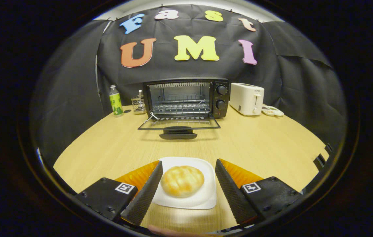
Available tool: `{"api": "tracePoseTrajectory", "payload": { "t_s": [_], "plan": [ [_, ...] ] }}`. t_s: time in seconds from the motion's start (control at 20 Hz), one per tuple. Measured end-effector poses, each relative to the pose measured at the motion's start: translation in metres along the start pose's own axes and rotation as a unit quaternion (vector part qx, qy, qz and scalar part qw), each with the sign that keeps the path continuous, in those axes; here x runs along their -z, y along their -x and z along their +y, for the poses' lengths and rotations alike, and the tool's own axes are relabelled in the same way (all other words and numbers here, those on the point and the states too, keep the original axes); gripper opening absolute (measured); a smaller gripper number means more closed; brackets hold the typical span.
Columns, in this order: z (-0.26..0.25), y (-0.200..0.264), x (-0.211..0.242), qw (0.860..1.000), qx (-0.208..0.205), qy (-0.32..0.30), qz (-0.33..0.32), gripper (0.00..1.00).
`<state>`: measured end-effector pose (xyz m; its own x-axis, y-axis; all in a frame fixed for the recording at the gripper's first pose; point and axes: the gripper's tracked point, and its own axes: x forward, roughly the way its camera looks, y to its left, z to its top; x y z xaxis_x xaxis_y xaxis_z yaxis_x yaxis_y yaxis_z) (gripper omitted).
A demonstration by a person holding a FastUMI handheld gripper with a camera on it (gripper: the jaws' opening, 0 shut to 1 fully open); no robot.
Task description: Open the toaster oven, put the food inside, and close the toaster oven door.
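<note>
A black toaster oven stands at the far side of the wooden table, its glass door folded down flat toward me, the wire rack inside bare. A round golden bun lies on a white square plate near the table's front edge. My gripper is open, its fingers standing on either side of the bun without touching it.
A white toaster stands right of the oven, with a small dish beside it. Left of the oven are a small wire holder and a green-labelled bottle. Bare tabletop lies between the plate and the oven door.
</note>
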<state>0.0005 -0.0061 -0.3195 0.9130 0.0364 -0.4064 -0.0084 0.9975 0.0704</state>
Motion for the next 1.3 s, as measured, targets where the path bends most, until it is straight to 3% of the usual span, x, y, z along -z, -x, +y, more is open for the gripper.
{"api": "tracePoseTrajectory", "payload": {
  "t_s": [0.65,0.75,1.0,1.3],
  "plan": [
    [0.008,-0.007,0.041,0.999,0.001,0.009,0.035,1.0],
    [0.008,-0.009,0.036,1.0,-0.002,0.001,0.031,0.99],
    [0.01,0.001,0.016,1.0,-0.011,-0.022,0.011,0.85],
    [0.015,0.009,-0.044,0.996,-0.027,-0.051,-0.068,0.83]
  ]
}}
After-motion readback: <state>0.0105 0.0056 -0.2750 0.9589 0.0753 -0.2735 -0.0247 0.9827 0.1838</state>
